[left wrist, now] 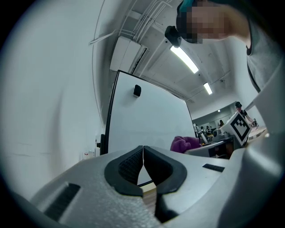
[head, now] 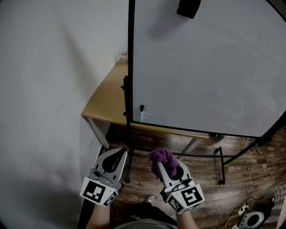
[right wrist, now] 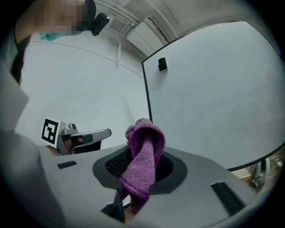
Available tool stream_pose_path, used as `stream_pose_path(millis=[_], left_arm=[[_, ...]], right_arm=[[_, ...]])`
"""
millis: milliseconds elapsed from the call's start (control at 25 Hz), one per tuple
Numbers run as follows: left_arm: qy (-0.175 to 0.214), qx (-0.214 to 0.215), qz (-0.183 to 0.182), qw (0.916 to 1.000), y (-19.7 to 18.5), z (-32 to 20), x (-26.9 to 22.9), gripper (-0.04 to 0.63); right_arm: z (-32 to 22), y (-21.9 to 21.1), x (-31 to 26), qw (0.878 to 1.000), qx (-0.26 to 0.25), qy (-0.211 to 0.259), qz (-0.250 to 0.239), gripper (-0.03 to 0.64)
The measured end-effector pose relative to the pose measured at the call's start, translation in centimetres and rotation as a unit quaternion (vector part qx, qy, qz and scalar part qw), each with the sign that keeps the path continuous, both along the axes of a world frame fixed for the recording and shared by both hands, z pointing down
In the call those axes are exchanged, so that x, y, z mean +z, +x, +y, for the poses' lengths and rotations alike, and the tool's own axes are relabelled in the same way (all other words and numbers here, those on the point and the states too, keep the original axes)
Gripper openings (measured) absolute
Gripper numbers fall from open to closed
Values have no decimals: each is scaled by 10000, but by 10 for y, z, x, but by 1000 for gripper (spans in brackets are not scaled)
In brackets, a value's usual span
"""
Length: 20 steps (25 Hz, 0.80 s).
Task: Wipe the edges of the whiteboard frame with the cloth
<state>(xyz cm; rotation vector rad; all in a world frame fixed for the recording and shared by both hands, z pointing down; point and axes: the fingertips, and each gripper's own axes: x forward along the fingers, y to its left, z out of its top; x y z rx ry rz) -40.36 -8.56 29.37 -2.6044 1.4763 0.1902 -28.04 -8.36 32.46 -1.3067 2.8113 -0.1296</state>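
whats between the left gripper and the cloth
In the head view, the whiteboard stand's black post runs down between the left gripper and the purple cloth; around it only wooden floor shows.

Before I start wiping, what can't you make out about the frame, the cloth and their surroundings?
- Whiteboard frame: top and right edges cut off by the head view's border.
- Cloth: lower end hidden inside the right tongs, right gripper view.
- Dark object on the board: cropped, too dark, head view.
- Small item on the table: too small.

wall (head: 53, 89) left | whiteboard frame (head: 131, 67) right | table (head: 107, 103) fills gap between
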Motion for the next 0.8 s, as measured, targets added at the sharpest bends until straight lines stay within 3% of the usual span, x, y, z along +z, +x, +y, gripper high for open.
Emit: stream_pose_path(millis=[400, 800], left_arm=[[-69, -334, -58, 9994, -4, -56, 4, 20], [-182, -472, -56, 9987, -12, -86, 16, 20]], right_arm=[[-67, -4, 7, 9995, -285, -98, 104, 86], [-100, -20, 23, 9984, -493, -166, 234, 86]])
